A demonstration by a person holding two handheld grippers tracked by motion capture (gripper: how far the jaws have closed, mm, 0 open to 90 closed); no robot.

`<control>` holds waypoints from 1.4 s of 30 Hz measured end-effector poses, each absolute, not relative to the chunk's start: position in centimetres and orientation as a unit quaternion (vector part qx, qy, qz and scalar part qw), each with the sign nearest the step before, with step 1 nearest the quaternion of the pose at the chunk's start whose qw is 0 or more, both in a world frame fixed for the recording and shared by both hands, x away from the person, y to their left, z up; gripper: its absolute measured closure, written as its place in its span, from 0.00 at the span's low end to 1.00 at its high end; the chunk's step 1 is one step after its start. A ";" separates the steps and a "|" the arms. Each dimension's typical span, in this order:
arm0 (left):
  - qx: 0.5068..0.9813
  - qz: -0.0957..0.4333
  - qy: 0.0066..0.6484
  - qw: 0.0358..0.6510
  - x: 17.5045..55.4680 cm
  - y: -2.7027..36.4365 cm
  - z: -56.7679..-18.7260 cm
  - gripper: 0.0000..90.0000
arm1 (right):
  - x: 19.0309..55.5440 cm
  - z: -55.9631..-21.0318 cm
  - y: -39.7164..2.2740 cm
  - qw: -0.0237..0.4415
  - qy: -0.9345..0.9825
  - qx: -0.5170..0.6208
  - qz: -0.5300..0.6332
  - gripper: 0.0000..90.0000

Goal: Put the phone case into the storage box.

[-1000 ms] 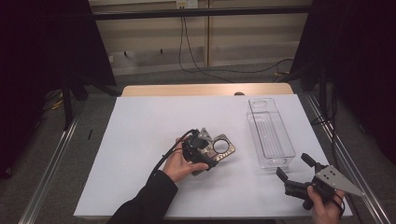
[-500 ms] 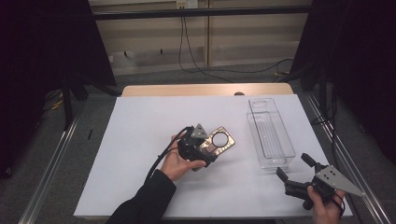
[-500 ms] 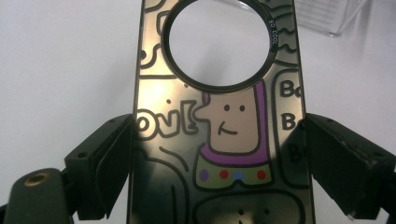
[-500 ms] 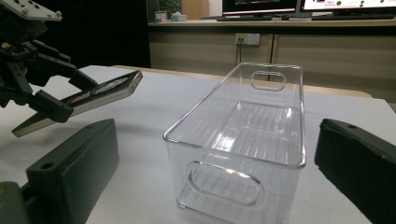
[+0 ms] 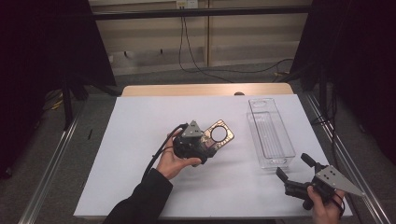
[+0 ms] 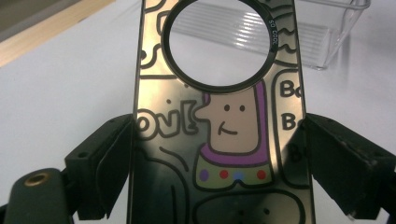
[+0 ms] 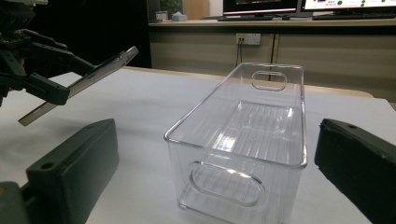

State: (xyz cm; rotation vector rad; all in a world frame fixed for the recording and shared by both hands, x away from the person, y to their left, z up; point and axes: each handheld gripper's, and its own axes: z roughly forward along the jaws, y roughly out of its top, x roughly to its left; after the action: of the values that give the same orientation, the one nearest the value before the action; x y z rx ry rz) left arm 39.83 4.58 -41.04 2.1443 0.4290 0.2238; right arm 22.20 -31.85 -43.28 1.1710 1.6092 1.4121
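Left gripper view crops the phone case (image 6: pixel 219 116) at top and bottom; its dark printed face carries a cartoon figure, "Bo" fragments cut off at its edge, and tiny unreadable print on the ring. The left gripper (image 6: pixel 219 163) clamps it by both long edges. The right gripper (image 7: pixel 219 186) stands wide, empty, the clear bin (image 7: pixel 243 140) just ahead.

White table sheet (image 5: pixel 140 140) spread over wooden tabletop (image 5: pixel 201 89), bare strip at 12 o'clock. Black cables (image 5: pixel 196 60) on floor beyond. Monitors (image 7: pixel 299 5) on counter, 12 o'clock in right gripper view.
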 end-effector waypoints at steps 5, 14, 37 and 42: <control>0.852 0.090 0.171 0.487 40.1 5.3 -41.0 0.14 | 22.1 -43.2 -31.9 0.344 0.619 0.450 0.544 0.00; 0.838 0.101 0.179 0.506 39.6 6.0 -40.8 0.14 | 22.1 -43.3 -31.8 0.342 0.619 0.451 0.545 0.00; 0.804 0.077 0.175 0.564 37.1 9.6 -40.3 0.14 | 22.2 -43.1 -31.1 0.326 0.635 0.436 0.549 0.00; 0.797 0.075 0.183 0.571 36.4 10.9 -40.6 0.14 | 22.3 -43.0 -30.6 0.315 0.641 0.422 0.558 0.00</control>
State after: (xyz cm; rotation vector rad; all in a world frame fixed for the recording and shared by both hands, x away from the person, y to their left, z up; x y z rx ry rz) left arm 36.41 10.91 -40.56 1.8704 0.4302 0.1760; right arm 22.35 -30.59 -42.96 1.1129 1.6897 1.4706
